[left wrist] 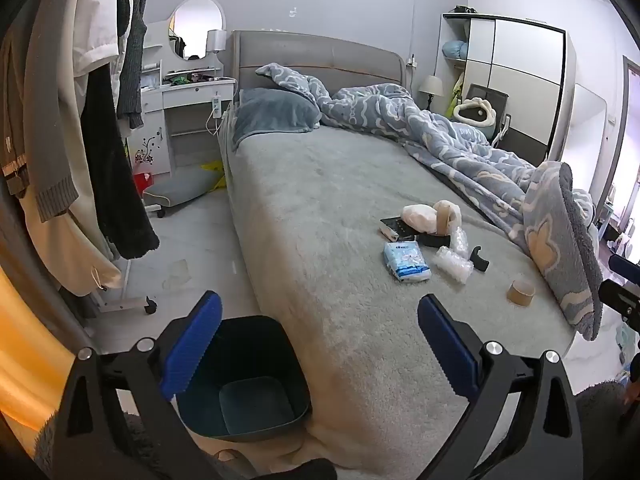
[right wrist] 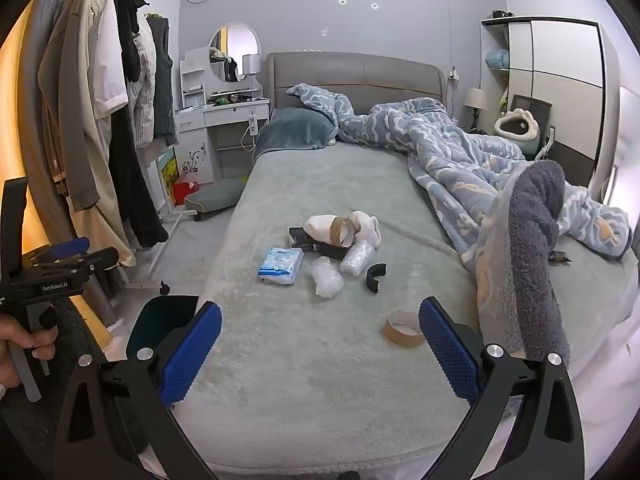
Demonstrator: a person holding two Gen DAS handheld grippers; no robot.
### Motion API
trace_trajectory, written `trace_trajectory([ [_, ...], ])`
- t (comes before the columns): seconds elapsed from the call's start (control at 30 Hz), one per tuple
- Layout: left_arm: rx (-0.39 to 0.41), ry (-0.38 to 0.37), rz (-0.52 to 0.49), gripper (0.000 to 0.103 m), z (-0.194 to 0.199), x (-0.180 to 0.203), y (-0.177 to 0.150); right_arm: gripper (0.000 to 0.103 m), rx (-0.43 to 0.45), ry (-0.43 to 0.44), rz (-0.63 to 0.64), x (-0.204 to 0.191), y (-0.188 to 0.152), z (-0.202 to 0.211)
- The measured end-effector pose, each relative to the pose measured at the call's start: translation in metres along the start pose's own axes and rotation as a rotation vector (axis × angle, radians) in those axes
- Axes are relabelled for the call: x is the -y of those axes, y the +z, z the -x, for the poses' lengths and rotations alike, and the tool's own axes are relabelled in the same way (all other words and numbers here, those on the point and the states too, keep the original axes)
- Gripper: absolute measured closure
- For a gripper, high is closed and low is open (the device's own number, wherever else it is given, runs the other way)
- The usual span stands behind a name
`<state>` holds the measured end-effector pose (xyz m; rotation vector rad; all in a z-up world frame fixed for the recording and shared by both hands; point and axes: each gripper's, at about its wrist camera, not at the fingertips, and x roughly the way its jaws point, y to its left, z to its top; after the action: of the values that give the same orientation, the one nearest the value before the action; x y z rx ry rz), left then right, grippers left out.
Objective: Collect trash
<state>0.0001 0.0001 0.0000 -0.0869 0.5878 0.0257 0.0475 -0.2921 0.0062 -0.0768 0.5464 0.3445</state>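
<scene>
I am looking down the bed (right wrist: 320,360) from its near end, both claws hanging above it. The blanket (right wrist: 460,160) is lying bunched along the right side, its grey fold (right wrist: 532,248) rising just beside my right gripper (right wrist: 320,352). The bin (left wrist: 244,376) is standing on the floor at the bed's near left corner, right under my left gripper (left wrist: 320,344). Both claws are spread as wide as they go, nothing between the blue pads.

The trash is sitting in a loose cluster mid-bed: a tissue pack (right wrist: 280,266), two clear crumpled wrappers (right wrist: 328,280), a white wad (right wrist: 320,226), an upright cardboard ring (right wrist: 344,232), a black curved piece (right wrist: 376,276), and nearest to me a flat tape core (right wrist: 404,328).

I am judging the tape core the sensible first pick: I should bring the right claw forward and down over it, pinch across its wall rather than pressing it into the soft cover, then carry it left to the bin.

The right pad is hiding part of the core's right edge. A dark flat thing (right wrist: 298,236) under the wad is half buried, and I cannot tell what it is. In the right view the bin is showing only as a dark sliver (right wrist: 160,320) behind the left finger
</scene>
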Motion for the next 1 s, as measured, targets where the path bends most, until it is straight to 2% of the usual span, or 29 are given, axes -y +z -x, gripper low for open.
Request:
trace_trajectory([
  [1.0, 0.005, -0.002, 0.002, 0.003, 0.0002, -0.0001, 0.0000, 0.003, 0.003, 0.004, -0.006, 0.0005, 0.0004, -0.0001],
])
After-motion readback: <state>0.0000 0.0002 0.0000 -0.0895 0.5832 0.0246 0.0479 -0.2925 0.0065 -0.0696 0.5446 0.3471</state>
